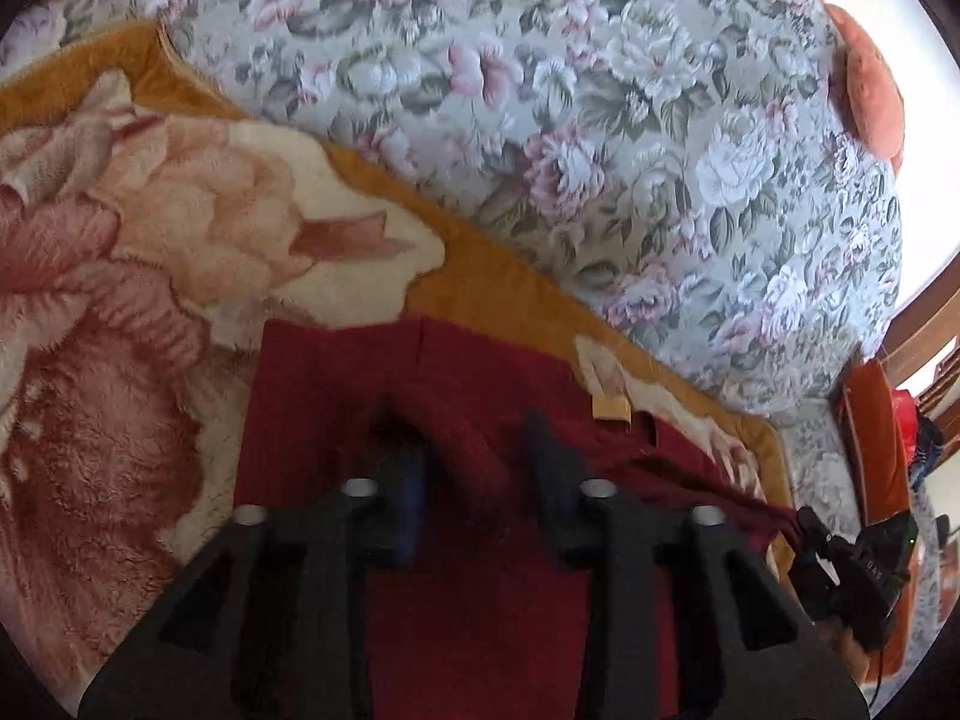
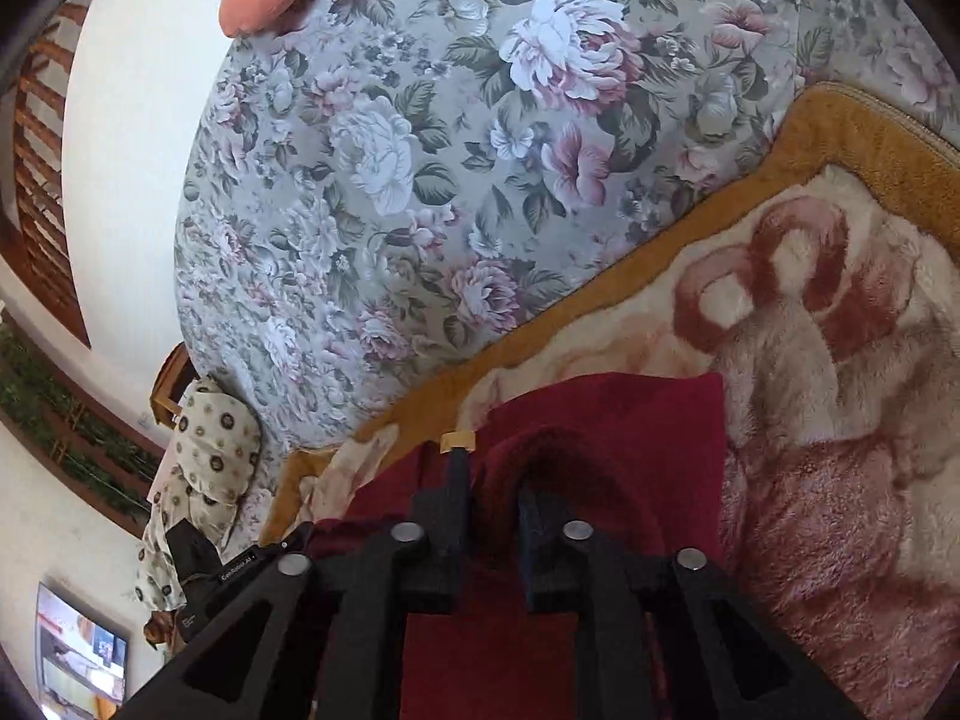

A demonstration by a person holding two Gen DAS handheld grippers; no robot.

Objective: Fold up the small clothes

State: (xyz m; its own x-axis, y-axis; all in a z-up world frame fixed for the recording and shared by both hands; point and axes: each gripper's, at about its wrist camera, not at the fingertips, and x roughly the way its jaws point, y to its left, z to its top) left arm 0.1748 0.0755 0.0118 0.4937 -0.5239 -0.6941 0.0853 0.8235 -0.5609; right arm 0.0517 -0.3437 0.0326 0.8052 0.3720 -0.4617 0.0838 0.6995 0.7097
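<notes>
A dark red garment [image 1: 480, 600] lies flat on a fluffy blanket [image 1: 150, 240] with pink flowers and a mustard border. A tan tag [image 1: 611, 405] sits at its far edge. My left gripper [image 1: 462, 420] stands over the garment's left part, jaws apart, and a raised fold of red cloth runs up between the fingers without being pinched. In the right wrist view the same garment [image 2: 630, 420] and tag [image 2: 457, 441] appear. My right gripper [image 2: 492, 468] has a narrower gap, with a hump of the cloth between its fingers.
Beyond the blanket's border [image 2: 600, 276] spreads a grey floral sheet [image 1: 600, 120]. An orange pillow [image 1: 870, 102] lies at the far edge by a white wall. A cream patterned cloth [image 2: 210, 450], wooden shutters [image 2: 42, 180] and a lit screen [image 2: 78, 654] are off to the side.
</notes>
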